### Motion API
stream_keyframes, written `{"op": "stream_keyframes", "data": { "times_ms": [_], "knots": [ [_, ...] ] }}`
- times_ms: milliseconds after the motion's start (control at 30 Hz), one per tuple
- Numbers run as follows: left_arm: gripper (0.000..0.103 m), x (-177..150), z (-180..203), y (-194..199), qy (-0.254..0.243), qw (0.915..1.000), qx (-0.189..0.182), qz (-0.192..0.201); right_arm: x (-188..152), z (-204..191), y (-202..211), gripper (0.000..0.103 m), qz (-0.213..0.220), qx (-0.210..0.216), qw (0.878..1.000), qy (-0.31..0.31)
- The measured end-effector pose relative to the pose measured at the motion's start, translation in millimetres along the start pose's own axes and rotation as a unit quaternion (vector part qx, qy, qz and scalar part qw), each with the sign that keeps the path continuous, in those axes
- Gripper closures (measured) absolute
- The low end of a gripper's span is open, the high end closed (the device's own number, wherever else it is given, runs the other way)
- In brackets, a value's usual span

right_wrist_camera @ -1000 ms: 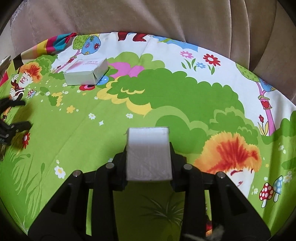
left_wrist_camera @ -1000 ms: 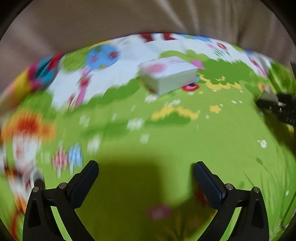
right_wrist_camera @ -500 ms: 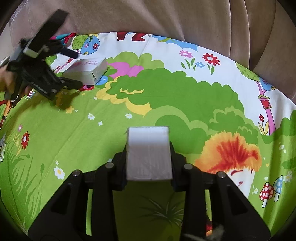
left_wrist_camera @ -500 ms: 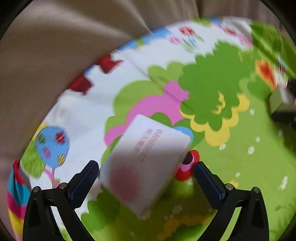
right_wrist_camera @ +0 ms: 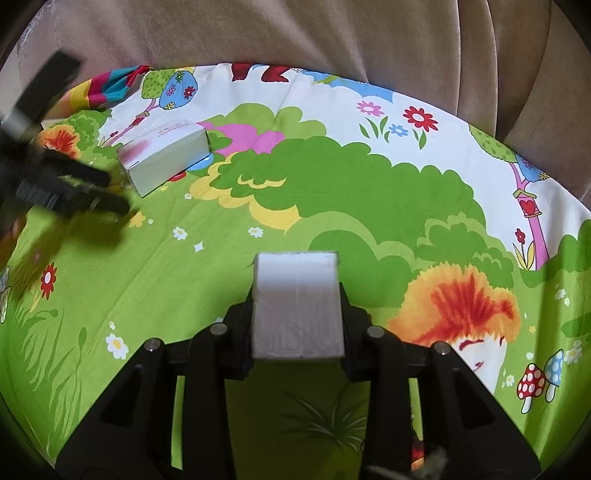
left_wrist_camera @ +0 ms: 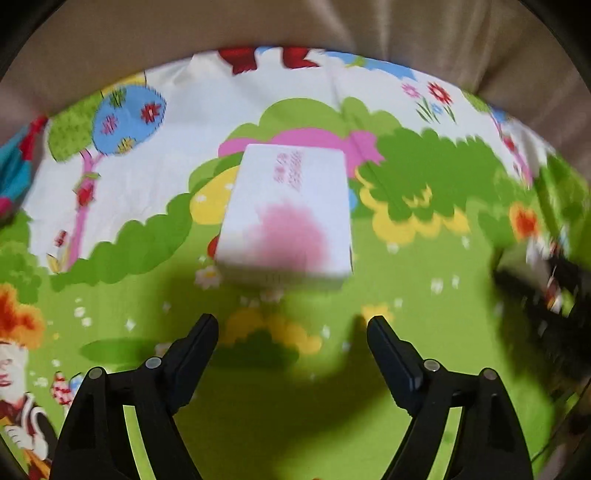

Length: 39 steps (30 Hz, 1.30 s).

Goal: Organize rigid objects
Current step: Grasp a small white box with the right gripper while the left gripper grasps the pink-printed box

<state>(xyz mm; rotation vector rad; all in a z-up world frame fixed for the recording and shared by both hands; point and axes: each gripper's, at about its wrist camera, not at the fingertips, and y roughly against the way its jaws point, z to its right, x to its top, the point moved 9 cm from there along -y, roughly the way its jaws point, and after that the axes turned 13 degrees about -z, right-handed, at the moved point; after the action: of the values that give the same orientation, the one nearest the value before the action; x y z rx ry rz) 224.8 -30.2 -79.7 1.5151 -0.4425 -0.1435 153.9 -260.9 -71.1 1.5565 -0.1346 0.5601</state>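
On a cartoon-print cloth [right_wrist_camera: 332,184], the right gripper [right_wrist_camera: 297,306] clamps a plain white block [right_wrist_camera: 297,306]; the left gripper [left_wrist_camera: 291,328], closing on nothing, faces a glossy white carton [left_wrist_camera: 288,210] at twelve o'clock, its pink lettering unreadable.

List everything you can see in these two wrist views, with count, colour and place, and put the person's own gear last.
white cardboard box with pink print: one, white with a pink blotch and pink lettering, lying flat on the cloth ahead of the left gripper, apart from its fingers.
plain white rectangular block: one, white, clamped between the right gripper's fingers.
cartoon-printed cloth: one, green, white, pink and yellow, spread under everything.
beige fabric backdrop: one, beige, behind the cloth's far edge.
left gripper: one, black, nothing between its fingers, which are closing.
right gripper: one, black, shut on the block.
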Motion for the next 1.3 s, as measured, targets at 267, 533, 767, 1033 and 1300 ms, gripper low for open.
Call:
{"op": "stream_keyframes", "data": {
  "times_ms": [267, 533, 767, 1033, 1300],
  "knots": [
    [0.007, 61.4, -1.5, 0.5, -0.017, 0.9942, 0.088, 0.058, 0.8, 1.3, -0.2, 0.064, 0.000, -0.001, 1.000, 0.001],
    [0.003, 87.6, -1.1, -23.7, 0.074, 0.9955, -0.045, 0.037, 0.8, 0.8, -0.4, 0.064, 0.001, 0.003, 1.000, -0.003],
    [0.037, 94.3, -3.1, -25.5, 0.074, 0.9920, 0.019, 0.101, 0.9, 1.5, -0.1, 0.064, 0.000, 0.004, 1.000, -0.008],
    [0.037, -22.3, 18.9, 7.0, 0.083, 0.9903, 0.017, 0.110, 0.7, 0.9, 0.6, 0.064, 0.001, 0.000, 1.000, -0.007],
    [0.036, -120.1, 1.7, 35.3, 0.133, 0.9823, 0.030, 0.128, 0.6, 1.9, 1.0, 0.064, 0.000, 0.004, 1.000, -0.011]
  ]
}}
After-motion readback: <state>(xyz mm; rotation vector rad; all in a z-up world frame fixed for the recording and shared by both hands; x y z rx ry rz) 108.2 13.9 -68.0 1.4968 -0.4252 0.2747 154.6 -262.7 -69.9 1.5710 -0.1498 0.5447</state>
